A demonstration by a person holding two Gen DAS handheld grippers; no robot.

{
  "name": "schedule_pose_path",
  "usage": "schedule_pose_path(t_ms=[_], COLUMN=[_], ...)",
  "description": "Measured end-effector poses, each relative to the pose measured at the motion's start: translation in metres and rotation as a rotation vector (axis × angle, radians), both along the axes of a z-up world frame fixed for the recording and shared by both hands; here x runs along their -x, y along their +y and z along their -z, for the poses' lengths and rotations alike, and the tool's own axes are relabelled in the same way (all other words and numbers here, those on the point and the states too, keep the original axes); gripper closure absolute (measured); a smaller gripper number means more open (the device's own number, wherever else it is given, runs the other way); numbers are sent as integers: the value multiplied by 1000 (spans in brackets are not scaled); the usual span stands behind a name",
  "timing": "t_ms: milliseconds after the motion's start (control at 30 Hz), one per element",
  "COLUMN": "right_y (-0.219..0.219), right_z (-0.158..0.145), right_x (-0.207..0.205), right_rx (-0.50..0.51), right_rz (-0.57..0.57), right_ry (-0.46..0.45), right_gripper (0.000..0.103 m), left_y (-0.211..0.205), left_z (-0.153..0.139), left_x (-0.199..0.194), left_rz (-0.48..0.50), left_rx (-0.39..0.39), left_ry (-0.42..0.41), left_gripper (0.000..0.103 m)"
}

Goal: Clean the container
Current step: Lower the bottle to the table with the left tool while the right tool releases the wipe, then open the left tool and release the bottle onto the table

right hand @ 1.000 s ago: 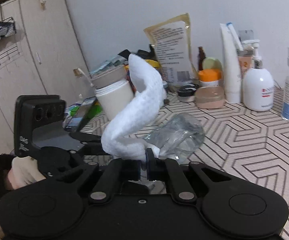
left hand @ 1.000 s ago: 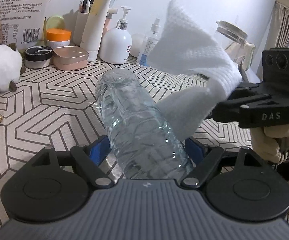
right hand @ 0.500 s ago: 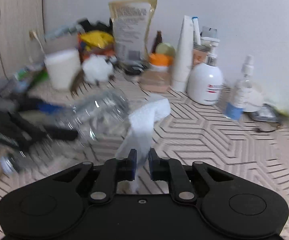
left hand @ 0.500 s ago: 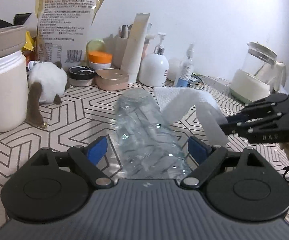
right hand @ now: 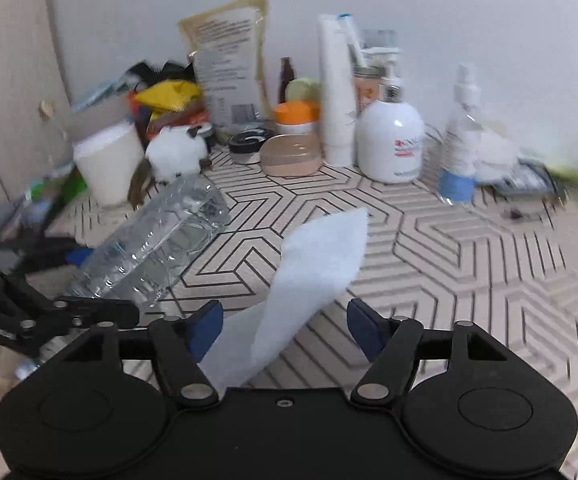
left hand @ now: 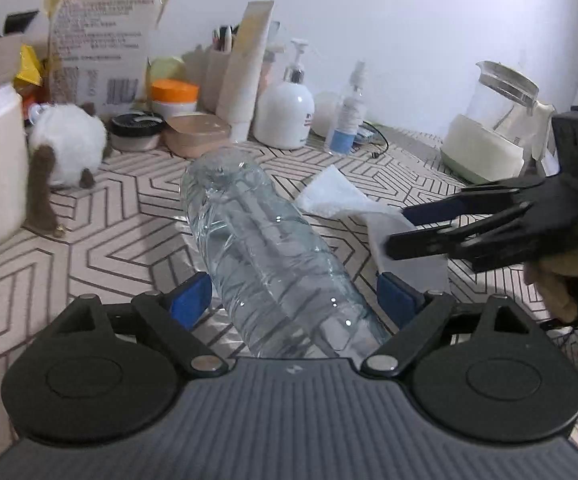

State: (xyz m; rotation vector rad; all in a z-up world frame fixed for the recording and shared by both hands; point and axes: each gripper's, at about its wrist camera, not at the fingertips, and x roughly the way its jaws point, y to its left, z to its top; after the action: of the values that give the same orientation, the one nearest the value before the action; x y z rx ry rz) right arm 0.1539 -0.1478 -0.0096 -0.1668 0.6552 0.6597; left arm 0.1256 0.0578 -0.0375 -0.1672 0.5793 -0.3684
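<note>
Where once shut, right gripper (right hand: 283,326) jaws apart (cloth (right hand: 309,276) apparently loose).

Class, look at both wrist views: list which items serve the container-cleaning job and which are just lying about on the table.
Job:
clear plastic bottle
white paper towel
left gripper
right gripper

Lying about:
pump bottle
spray bottle
orange-lidded jar
plush toy
glass kettle

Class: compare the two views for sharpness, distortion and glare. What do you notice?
Left wrist view: sharp; fisheye bends the edges; highlights glint on the clear bottle. Right wrist view: motion blur smears the left and right margins and the paper towel; the left gripper looks soft.
</note>
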Motion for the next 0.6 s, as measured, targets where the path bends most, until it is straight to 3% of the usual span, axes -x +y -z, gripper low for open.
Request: schedule_pose_path(t_ms=[33, 67, 133, 167, 267, 367, 433, 600], right_y=[6, 13, 19, 20, 24, 26, 27, 14], right_z=[3, 7, 10, 10, 2, -4, -8, -25], right_x=[0, -2, -3, 0, 13, 19, 23, 41], right_rx=[50, 93, 83, 60, 67, 103, 117, 46], right_rz=[-19, -11, -51, -76, -92, -57, -47, -18], right_ry=[-27, -33, 8, 25, 5, -31, -63, -107], right_gripper=[75, 82, 82, 82, 83, 72, 43, 33], left_y=[0, -1, -5, -7, -12, -13, -13, -17], left_z=[2, 1, 2, 2, 2, 2, 0, -7], left_x=[-5, -8, -11, -10, -8, -6, -6, -7], left_rz=[7, 7, 17, 14, 23, 15, -6, -23], left_rx=[14, 22, 18, 9, 1, 0, -9, -59], left_ry=[26, 25, 29, 26, 22, 24, 29, 33], left_gripper=[13, 13, 13, 18, 22, 21, 20, 17])
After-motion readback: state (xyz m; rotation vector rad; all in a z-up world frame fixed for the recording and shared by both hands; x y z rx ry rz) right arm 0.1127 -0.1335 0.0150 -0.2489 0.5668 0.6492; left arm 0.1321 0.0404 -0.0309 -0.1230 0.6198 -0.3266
